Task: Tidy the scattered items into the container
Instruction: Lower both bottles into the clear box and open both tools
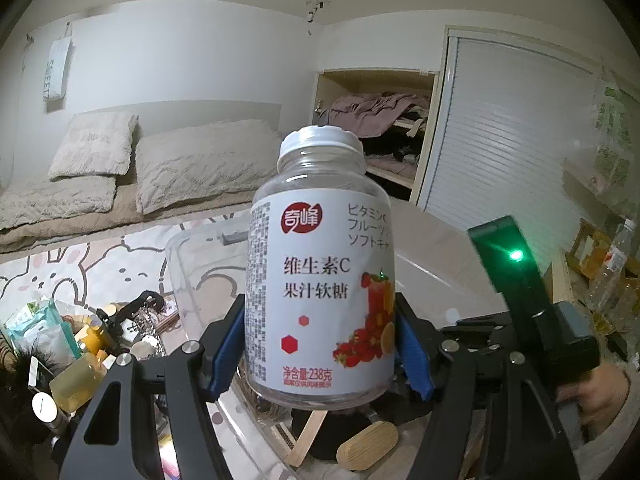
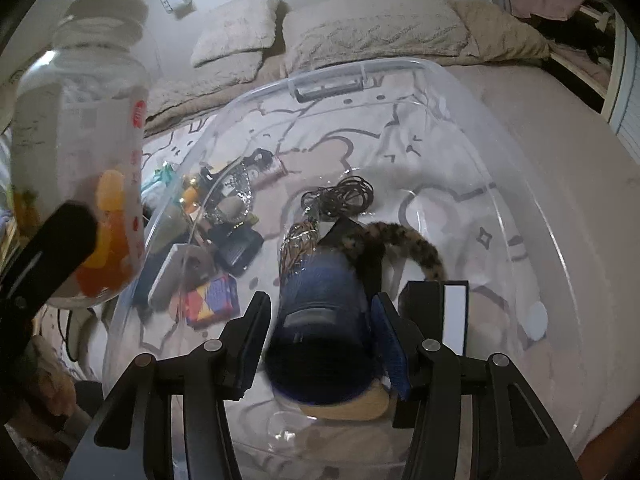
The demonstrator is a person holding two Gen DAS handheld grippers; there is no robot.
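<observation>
At centre of the left wrist view: one clear plastic bottle (image 1: 320,264), white ribbed cap, white printed label, pinched at its lower sides by the left gripper (image 1: 320,344); its base is partly hidden by the blue pads. Below it: one rounded wooden piece (image 1: 366,450), cut off by gripper arms. In the right wrist view, lower centre: one dark blue cylinder (image 2: 320,320), blurred, between the spread jaws of the right gripper (image 2: 320,340), contact unclear, over the clear plastic container (image 2: 520,208). Inside the container: one tortoiseshell curved piece (image 2: 416,240), one coil of dark wire (image 2: 344,196)
</observation>
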